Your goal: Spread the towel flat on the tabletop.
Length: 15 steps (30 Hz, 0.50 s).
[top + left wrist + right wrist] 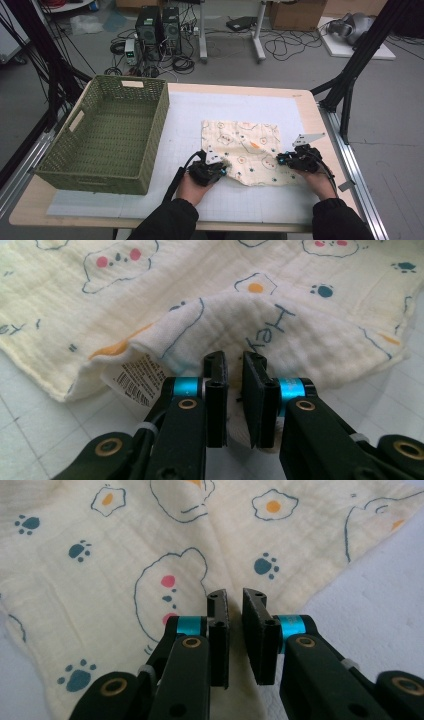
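Note:
A cream cloth (pixel 245 150) printed with bears, paw prints and fried eggs lies spread on the white gridded mat (pixel 225 105). My left gripper (pixel 222 167) is at its near left corner. In the left gripper view that corner of the cloth (pixel 150 290) is folded over and bulges up, and the gripper (pixel 235 360) is shut on the fold, beside a white care label (pixel 135 377). My right gripper (pixel 281 159) sits at the near right edge. In the right gripper view the cloth (pixel 100 580) runs between the almost closed jaws of the gripper (pixel 235 597).
A green woven basket (pixel 95 177) with nothing in it stands on the left side of the wooden table (pixel 305 100). Black frame struts rise at both sides. Computers and cables lie on the floor beyond the table's far edge.

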Tool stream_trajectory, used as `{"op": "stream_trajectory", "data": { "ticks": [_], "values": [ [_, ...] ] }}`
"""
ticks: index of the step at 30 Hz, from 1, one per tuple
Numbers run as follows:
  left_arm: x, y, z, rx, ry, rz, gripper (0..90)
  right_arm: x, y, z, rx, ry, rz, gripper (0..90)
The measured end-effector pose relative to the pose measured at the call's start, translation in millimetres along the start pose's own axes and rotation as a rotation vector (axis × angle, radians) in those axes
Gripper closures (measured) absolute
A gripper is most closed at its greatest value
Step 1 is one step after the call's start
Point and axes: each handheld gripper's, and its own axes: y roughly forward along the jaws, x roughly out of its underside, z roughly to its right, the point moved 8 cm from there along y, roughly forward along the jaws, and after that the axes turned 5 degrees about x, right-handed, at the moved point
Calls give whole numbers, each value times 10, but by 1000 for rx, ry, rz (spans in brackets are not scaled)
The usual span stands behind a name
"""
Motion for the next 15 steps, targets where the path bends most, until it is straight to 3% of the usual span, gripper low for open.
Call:
{"op": "stream_trajectory", "data": {
  "ticks": [6,9,15],
  "values": [
    [3,-19,6,-25,42,-14,893,-4,1,-9,1,-1,0,807],
    [14,-58,13,-25,39,-28,896,-5,-3,-9,-2,0,3,807],
    [97,-304,3,-1,20,-45,896,-20,-35,-43,-23,4,18,808]
  ]
}}
